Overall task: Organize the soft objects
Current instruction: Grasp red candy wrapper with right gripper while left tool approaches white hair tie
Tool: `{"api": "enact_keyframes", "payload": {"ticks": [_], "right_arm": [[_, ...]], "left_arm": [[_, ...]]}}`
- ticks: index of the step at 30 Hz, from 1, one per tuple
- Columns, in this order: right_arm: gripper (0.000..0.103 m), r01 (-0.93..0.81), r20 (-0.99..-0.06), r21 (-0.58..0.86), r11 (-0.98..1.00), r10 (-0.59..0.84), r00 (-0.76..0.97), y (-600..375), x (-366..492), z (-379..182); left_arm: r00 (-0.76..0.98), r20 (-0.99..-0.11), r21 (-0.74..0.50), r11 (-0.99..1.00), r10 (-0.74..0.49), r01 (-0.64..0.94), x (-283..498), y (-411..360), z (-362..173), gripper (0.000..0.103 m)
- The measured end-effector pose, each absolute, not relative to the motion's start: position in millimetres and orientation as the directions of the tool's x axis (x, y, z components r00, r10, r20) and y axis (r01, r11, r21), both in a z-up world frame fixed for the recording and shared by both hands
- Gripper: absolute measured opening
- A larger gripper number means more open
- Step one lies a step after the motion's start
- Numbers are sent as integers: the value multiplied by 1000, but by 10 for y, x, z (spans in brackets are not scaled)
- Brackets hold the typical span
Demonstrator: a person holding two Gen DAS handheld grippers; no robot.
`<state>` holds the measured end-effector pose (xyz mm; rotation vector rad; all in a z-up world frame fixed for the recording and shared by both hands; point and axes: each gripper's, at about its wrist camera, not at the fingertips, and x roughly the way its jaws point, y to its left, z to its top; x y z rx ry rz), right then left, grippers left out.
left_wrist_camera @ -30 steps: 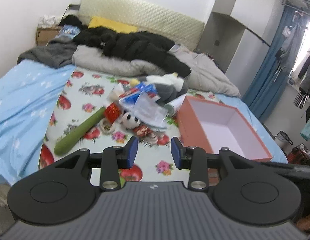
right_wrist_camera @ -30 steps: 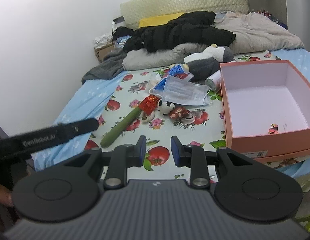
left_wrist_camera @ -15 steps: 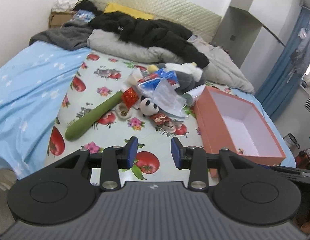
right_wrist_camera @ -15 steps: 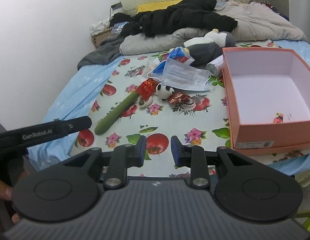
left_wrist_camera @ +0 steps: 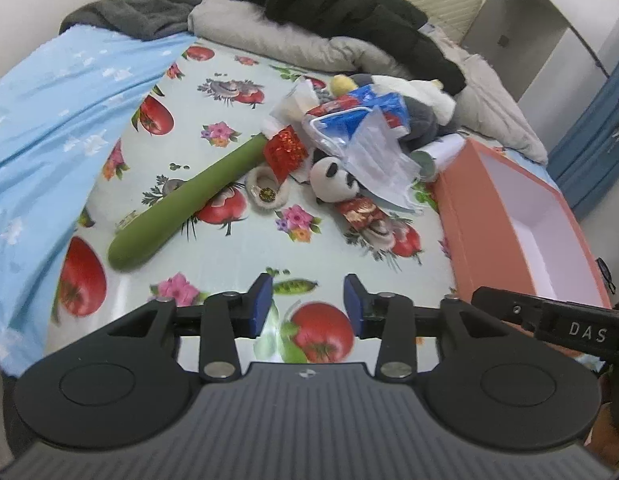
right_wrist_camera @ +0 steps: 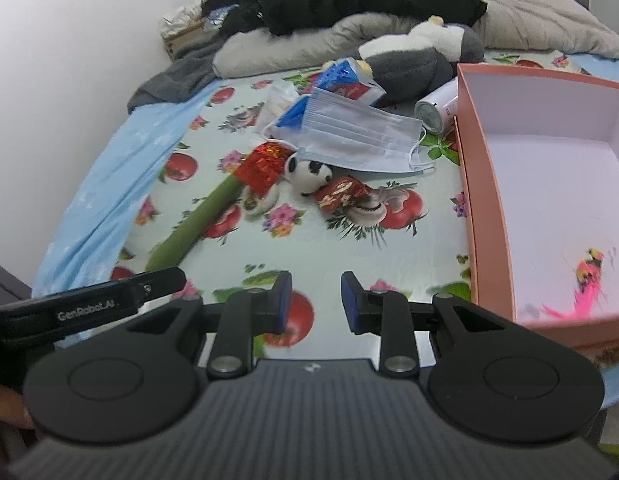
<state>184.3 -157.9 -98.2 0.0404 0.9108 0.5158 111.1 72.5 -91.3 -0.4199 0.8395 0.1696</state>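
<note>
A pile of soft things lies on the fruit-print sheet: a long green plush cucumber [left_wrist_camera: 189, 200] [right_wrist_camera: 193, 224], a small panda plush [left_wrist_camera: 333, 180] [right_wrist_camera: 307, 172], a face mask [left_wrist_camera: 373, 152] [right_wrist_camera: 357, 136], a red glitter packet [left_wrist_camera: 285, 150] [right_wrist_camera: 263, 166] and a grey-and-white plush toy [left_wrist_camera: 425, 112] [right_wrist_camera: 413, 56]. An open pink box [left_wrist_camera: 469, 208] [right_wrist_camera: 489, 216] stands to their right. My left gripper [left_wrist_camera: 306, 284] hovers short of the pile, its jaws opening with nothing between them. My right gripper [right_wrist_camera: 316, 280] is open and empty, near the box's left wall.
Black and grey clothes [left_wrist_camera: 349, 12] and a blanket are heaped at the head of the bed. A light blue sheet [left_wrist_camera: 49, 120] covers the left side. A white can [right_wrist_camera: 435, 110] lies by the box, and a pink feathery scrap [right_wrist_camera: 585, 284] lies inside it.
Both grippers have come forward and down toward the bed, so the pile and the box look larger and nearer. The left jaws stand slightly wider apart.
</note>
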Motion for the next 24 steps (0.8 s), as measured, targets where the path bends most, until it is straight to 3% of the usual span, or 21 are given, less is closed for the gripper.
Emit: {"api": "enact_keyframes", "payload": {"ticks": [4, 7, 11, 24], "right_arm": [[34, -401, -760, 256, 880, 439, 478, -1500, 2205, -1099], [53, -396, -769, 264, 879, 440, 464, -1434, 2454, -1193], [53, -394, -779, 258, 882, 432, 455, -1313, 2763, -1338], [53, -358, -824, 311, 880, 438, 360, -942, 3511, -1903]], "left_arm": [[639, -769, -273, 909, -10, -314, 1462, 827, -1089, 49], [620, -784, -256, 914, -7, -314, 1716, 902, -1241, 49], [600, -800, -232, 917, 9, -324, 2025, 1022, -1444, 55], [580, -813, -155, 940, 54, -305, 2703, 1231, -1922, 55]]}}
